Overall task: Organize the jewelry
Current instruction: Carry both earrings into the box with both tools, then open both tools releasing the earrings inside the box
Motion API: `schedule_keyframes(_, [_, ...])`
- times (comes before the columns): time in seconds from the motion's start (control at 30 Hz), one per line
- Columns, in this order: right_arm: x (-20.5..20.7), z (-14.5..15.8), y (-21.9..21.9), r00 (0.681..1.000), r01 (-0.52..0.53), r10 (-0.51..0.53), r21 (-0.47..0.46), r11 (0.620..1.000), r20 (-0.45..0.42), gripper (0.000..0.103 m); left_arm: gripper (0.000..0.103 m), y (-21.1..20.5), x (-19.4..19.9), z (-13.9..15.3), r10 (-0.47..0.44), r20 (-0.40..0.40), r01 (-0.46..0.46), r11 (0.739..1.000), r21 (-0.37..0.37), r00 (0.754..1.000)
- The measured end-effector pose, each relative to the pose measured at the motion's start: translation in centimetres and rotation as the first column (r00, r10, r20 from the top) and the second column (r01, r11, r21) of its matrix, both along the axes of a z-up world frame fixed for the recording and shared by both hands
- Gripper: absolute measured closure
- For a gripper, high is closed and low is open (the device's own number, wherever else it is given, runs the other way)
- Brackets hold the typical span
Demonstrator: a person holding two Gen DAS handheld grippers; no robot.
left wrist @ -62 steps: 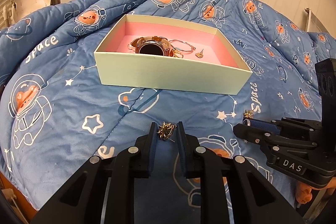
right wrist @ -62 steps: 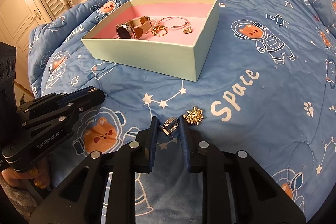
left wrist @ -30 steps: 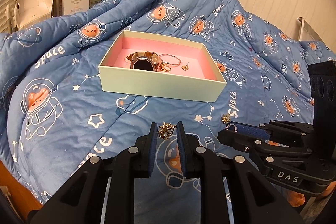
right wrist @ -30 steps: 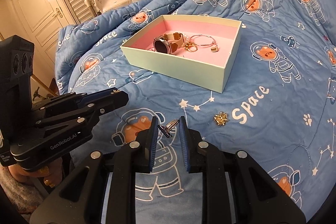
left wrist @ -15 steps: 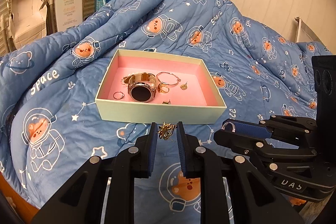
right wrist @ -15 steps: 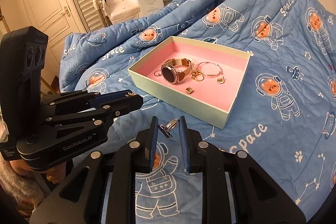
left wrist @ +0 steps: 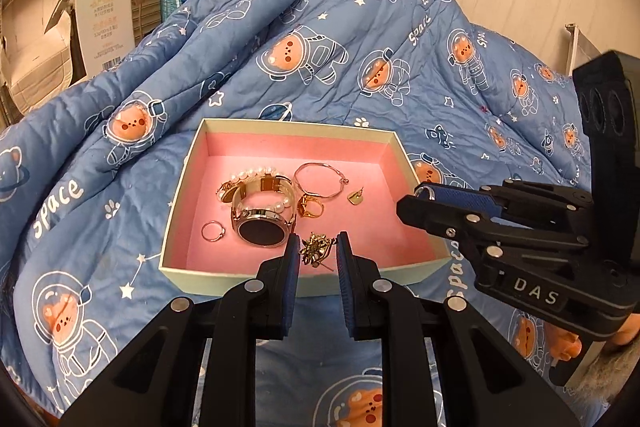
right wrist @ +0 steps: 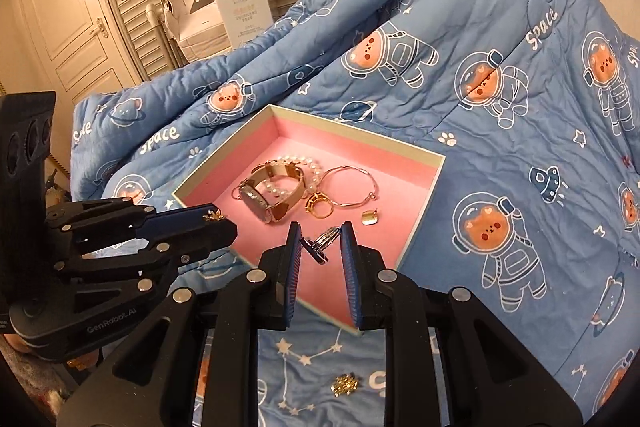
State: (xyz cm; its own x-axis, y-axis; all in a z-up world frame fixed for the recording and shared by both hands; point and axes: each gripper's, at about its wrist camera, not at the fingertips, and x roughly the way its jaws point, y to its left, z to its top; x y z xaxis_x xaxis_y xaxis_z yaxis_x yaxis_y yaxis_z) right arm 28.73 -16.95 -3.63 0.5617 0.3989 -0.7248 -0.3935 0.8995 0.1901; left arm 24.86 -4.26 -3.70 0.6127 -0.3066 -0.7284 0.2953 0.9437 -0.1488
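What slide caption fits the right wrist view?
Right tongs carry a silver ring over the pink-lined box.

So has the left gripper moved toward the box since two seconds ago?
Yes. The left gripper, shut on a gold earring, was short of the box over the blanket; now its tips are past the near wall, over the pink floor.

Both hand-held grippers tilt downward side by side, the left hand-held gripper [left wrist: 317,251] at the frame's lower centre pinching a gold earring [left wrist: 316,249], the right hand-held gripper [right wrist: 320,247] likewise nipping a silver ring [right wrist: 326,239].
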Motion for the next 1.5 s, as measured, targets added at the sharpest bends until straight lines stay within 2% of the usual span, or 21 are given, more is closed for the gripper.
schedule_keyframes(0.4, [5.5, -1.5, 0.9, 0.997, 0.001, -0.003, -0.016, 1.0, -0.079, 0.082, 0.085, -1.9, 2.5, -0.8, -0.033, -0.033, 0.034, 0.999, 0.029, 0.999])
schedule_keyframes(1.17, [8.0, -2.7, 2.4, 0.996, -0.007, -0.001, -0.077, 0.997, -0.093, 0.082, 0.084, -2.4, 4.0, -2.2, -0.024, -0.066, 0.027, 0.999, 0.045, 0.998])
schedule_keyframes(1.23, [8.0, -2.8, 2.3, 0.996, -0.001, -0.007, -0.083, 0.997, -0.088, 0.08, 0.08, -2.5, 4.0, -2.1, -0.028, -0.058, 0.031, 0.998, 0.058, 0.998])
schedule_keyframes(1.33, [8.1, -2.8, 2.2, 0.996, 0.006, -0.013, -0.077, 0.997, -0.088, 0.07, 0.074, -2.6, 3.7, -2.0, -0.037, -0.047, 0.04, 0.997, 0.062, 0.998])
schedule_keyframes(1.5, [8.2, -2.5, 2.1, 0.996, 0.009, -0.015, -0.071, 0.997, -0.082, 0.069, 0.062, -2.7, 3.4, -1.9, -0.041, -0.034, 0.043, 0.996, 0.072, 0.999])
